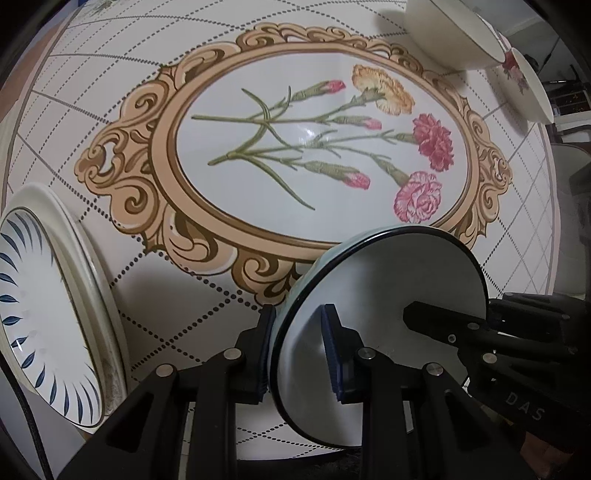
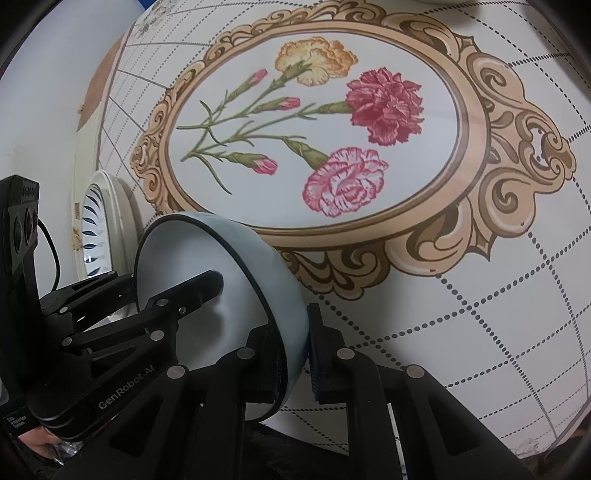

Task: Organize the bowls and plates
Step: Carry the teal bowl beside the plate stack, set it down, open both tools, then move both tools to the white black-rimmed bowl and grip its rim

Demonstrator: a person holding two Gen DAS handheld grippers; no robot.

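Observation:
A pale blue bowl [image 1: 388, 288] with a dark rim is held tilted just above the table, gripped from two sides. My left gripper [image 1: 299, 350] is shut on its near wall, one finger inside and one outside. In the left wrist view, my right gripper's finger [image 1: 443, 325] reaches into the bowl from the right. The right wrist view shows the same bowl [image 2: 255, 266] with my right gripper [image 2: 295, 354] shut on its wall, and my left gripper's finger [image 2: 195, 288] coming in from the left. A white plate with blue leaf marks [image 1: 40, 306] lies on a cream plate [image 1: 92, 280] at the left.
The round table [image 1: 207, 280] wears a cloth printed with carnations in an ornate oval frame. Two cream bowls stand at its far right: a plain one [image 1: 450, 33] and one with a flower print [image 1: 524, 85]. The plate stack [image 2: 96, 229] shows at the left in the right wrist view.

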